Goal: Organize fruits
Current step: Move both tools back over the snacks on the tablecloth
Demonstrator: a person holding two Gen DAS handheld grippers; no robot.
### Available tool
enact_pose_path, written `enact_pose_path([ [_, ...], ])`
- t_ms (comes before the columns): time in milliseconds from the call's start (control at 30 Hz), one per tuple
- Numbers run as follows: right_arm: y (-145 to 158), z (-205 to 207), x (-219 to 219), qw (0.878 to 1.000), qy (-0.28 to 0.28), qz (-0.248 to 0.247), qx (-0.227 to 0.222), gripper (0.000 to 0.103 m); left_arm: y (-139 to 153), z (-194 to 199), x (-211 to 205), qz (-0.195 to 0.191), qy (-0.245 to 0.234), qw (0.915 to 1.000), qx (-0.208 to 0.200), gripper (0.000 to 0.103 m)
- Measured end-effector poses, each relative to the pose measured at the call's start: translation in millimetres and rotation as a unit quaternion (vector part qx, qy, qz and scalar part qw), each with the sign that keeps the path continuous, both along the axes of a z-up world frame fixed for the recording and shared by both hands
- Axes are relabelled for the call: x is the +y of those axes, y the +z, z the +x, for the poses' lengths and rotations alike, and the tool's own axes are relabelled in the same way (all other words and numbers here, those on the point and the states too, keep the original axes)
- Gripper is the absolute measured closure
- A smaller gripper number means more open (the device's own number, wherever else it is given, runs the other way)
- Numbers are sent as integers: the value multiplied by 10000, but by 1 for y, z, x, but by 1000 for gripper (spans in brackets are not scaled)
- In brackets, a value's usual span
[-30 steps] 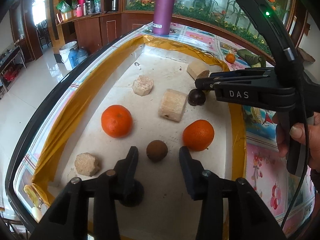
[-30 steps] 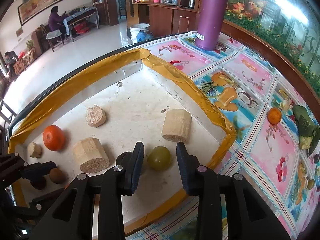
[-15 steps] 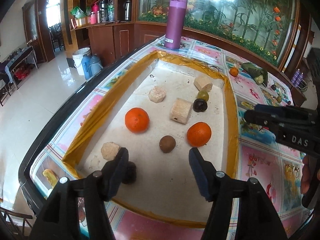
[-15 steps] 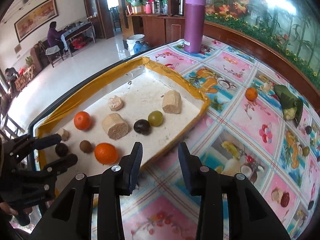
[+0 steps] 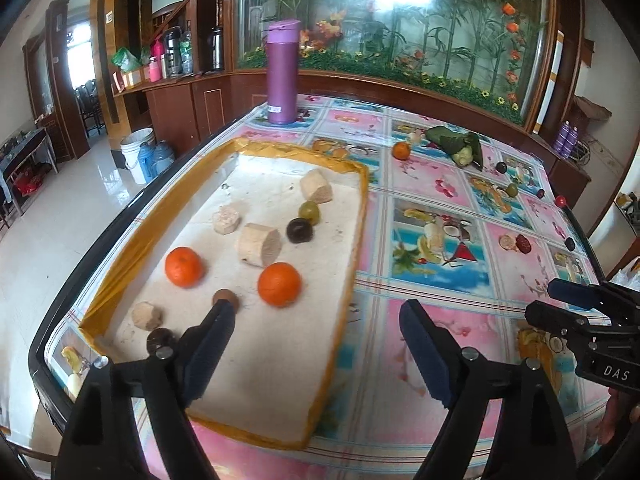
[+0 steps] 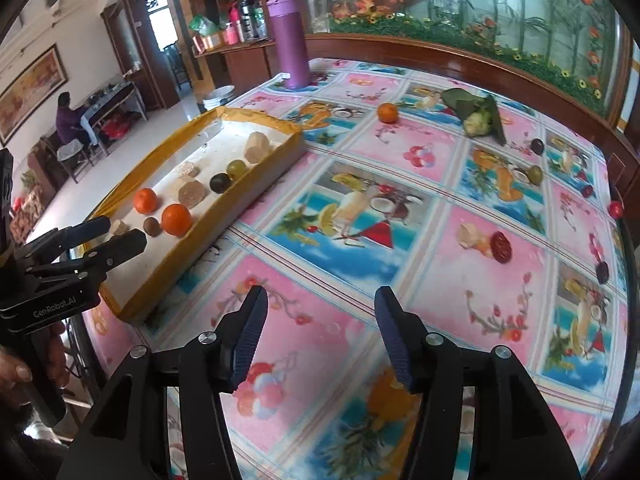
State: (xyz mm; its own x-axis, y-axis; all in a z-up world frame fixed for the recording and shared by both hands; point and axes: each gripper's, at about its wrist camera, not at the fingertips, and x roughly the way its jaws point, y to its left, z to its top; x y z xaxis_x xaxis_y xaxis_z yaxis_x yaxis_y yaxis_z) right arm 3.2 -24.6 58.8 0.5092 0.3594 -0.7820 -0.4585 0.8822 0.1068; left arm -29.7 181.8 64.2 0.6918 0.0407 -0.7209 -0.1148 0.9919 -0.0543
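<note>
Two round orange tangerines (image 5: 279, 284) lie in the shallow yellow-taped white tray (image 5: 352, 272) at ten o'clock on the floral-cloth desk (image 6: 420, 240). The left hand-held gripper (image 5: 316, 344) has just been opening wide, empty; the right hand-held gripper (image 6: 320, 332) likewise, narrower.

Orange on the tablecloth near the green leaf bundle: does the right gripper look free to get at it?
Probably yes. The orange sits alone on open tablecloth, apart from the leaf bundle. The right gripper is empty with its fingers apart, having just been opening, and nothing stands between.
</note>
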Motion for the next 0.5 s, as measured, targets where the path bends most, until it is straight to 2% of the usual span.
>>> enact_pose_path([
  [167,0,-9,-41,9992,-386,44,10,46,5,6,-35,60,-264,9996,-37,9],
  [500,-1,-16,-115,9940,-1083,173,17,43,8,18,-92,187,-681,9975,-43,8],
])
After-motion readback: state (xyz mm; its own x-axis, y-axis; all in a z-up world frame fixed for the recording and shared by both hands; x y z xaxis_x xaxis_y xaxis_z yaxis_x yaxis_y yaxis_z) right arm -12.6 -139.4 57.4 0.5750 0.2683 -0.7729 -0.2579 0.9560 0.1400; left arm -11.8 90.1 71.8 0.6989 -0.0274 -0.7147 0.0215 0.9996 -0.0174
